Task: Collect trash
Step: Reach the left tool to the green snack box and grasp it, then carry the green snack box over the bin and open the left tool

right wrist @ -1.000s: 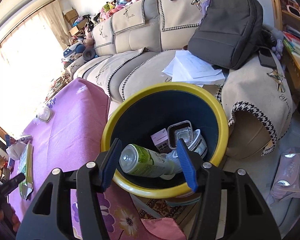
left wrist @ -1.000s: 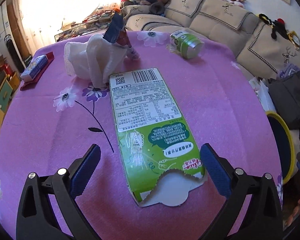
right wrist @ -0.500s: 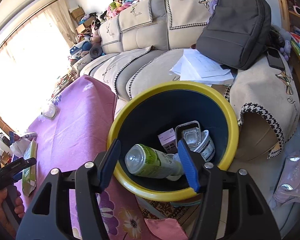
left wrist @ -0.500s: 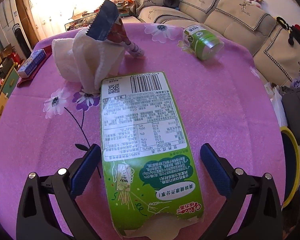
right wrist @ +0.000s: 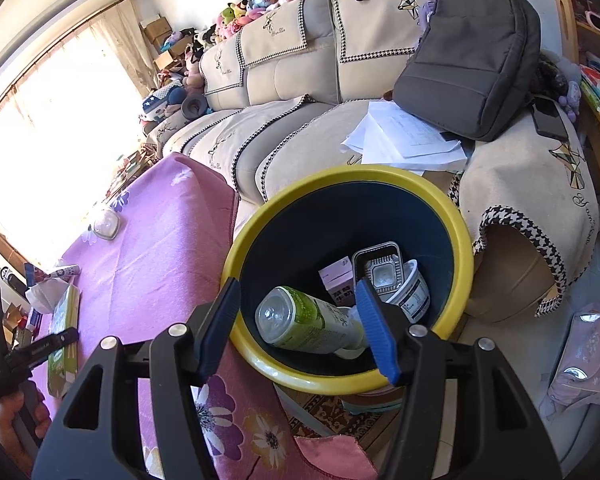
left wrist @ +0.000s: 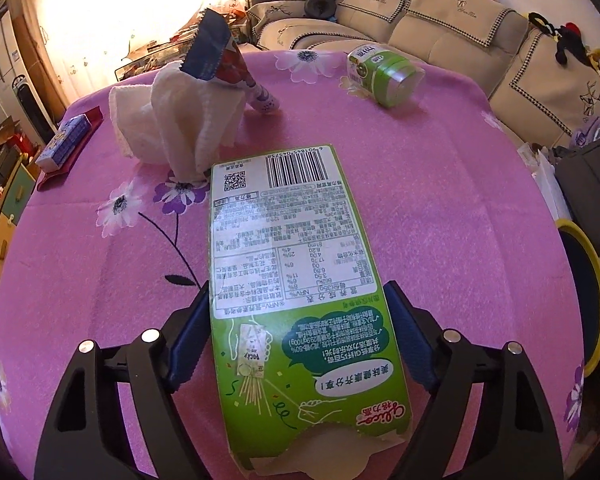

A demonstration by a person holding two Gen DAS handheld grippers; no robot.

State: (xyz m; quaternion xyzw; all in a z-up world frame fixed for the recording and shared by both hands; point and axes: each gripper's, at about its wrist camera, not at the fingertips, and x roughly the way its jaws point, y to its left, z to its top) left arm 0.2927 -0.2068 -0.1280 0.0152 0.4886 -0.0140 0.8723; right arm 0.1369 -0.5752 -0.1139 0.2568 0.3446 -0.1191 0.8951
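Jaws of the left gripper (left wrist: 296, 332) are closing around the flattened green snack box (left wrist: 296, 280), which lies on the pink tablecloth (left wrist: 440, 208) near its front edge; the pads sit just beside the box's long sides, contact unclear. A second ago they stood wide, with only the box's torn end between them. A squeeze across so thin a carton could buckle it or let it slide out. Farther back lie a crumpled tissue (left wrist: 180, 128) and a green bottle (left wrist: 384, 76). The right gripper (right wrist: 300, 328) hangs half-open and empty over the yellow-rimmed bin (right wrist: 456, 216).
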